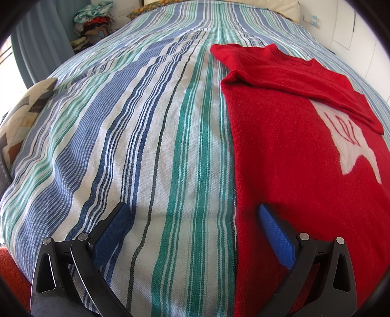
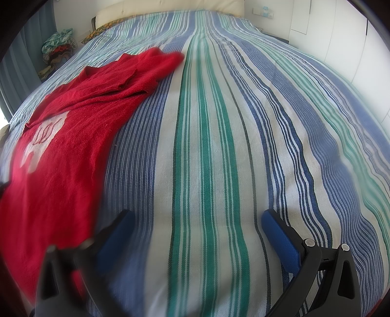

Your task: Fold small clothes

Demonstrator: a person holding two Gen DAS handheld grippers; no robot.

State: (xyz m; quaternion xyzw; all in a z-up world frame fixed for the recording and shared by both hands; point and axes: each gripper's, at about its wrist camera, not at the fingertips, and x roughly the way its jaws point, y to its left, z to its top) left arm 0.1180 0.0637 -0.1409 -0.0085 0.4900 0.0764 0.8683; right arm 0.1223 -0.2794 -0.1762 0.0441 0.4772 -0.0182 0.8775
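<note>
1. Blue textured pads on black arms: left tool [image 1: 195,219] spread wide, gripping nothing, one pad over striped cloth, the other over red knit.
2. Right tool [image 2: 197,223] likewise wide apart and empty, above stripes; its left arm blurred.
3. Red sweater [image 1: 299,151], fuzzy knit with a white motif, flat on the bedspread [image 1: 136,136], one sleeve folded across the chest.
4. Bedspread woven in blue, green and white stripes, gently rumpled.
5. Left view only: patterned cushion [image 1: 22,117] at the bed's edge.
6. Both views: heaped clothes pile [image 1: 93,23] beyond the far corner.
</note>
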